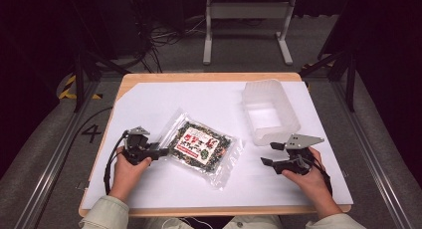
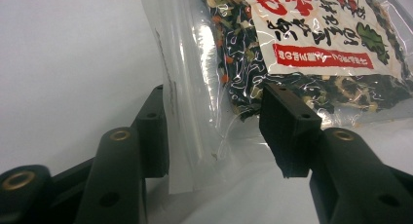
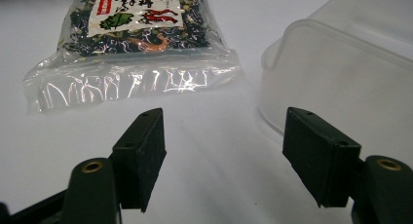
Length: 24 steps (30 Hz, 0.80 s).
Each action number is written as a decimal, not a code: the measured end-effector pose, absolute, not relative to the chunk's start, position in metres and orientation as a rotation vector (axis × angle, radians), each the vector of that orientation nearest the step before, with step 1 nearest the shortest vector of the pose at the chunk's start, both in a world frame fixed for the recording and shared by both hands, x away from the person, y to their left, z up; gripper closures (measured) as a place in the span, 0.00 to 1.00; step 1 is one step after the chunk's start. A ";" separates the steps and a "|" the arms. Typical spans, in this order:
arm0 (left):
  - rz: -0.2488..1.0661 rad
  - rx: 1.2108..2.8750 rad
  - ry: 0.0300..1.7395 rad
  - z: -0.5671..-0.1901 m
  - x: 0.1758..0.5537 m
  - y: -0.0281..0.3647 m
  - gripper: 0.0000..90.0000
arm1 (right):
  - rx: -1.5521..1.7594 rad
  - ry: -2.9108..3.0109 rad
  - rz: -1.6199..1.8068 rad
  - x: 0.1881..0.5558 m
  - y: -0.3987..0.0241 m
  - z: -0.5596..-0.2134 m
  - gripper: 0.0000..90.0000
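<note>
On the white sheet [image 1: 164, 97] that covers the wooden table [image 1: 209, 76], a clear plastic packet [image 1: 203, 147] of dark dried greens with a red-and-white label lies flat and skewed, a little left of the middle. The left gripper [image 1: 164, 152] rests at the packet's left edge, held low in the person's left hand [image 1: 127, 171]. In the left gripper view its jaws stand apart with the packet's clear sealed border [image 2: 195, 117] between them; one jaw lies against the outer side of that border, the other is beside the dark filling, and a gap remains, so the pads do not yet pinch the plastic. The right gripper [image 1: 268, 153] sits well apart from the packet, to its right, in the person's right hand [image 1: 306, 176], with its grey three-cornered plate on top. Its jaws are spread with nothing between them; the right gripper view looks across bare sheet to the packet's crinkled clear end [image 3: 131, 83]. A translucent plastic tub [image 1: 270, 112] stands upright near the table's far right corner, just beyond the right gripper, and its rounded wall [image 3: 341, 78] shows close beside one jaw in the right gripper view. A black cable [image 1: 110, 159] loops from the left gripper past the wrist.
</note>
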State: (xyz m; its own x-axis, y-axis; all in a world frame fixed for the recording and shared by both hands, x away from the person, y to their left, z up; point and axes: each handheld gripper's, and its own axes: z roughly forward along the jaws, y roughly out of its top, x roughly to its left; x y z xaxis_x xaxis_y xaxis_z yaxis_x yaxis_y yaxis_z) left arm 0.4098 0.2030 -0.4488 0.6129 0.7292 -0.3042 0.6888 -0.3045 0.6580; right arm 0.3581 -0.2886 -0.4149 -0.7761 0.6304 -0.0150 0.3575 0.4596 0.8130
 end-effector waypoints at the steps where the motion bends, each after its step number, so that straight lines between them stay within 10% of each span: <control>1: 0.065 2.046 1.117 -0.449 0.409 0.203 0.57 | 0.838 2.398 1.224 0.358 -0.288 -0.415 0.36; 5: 0.031 2.048 1.130 -0.448 0.405 0.203 0.80 | 0.826 2.400 1.221 0.358 -0.287 -0.415 0.36; 24: 0.040 1.951 1.177 -0.444 0.402 0.207 0.99 | 0.813 2.405 1.227 0.358 -0.287 -0.415 0.35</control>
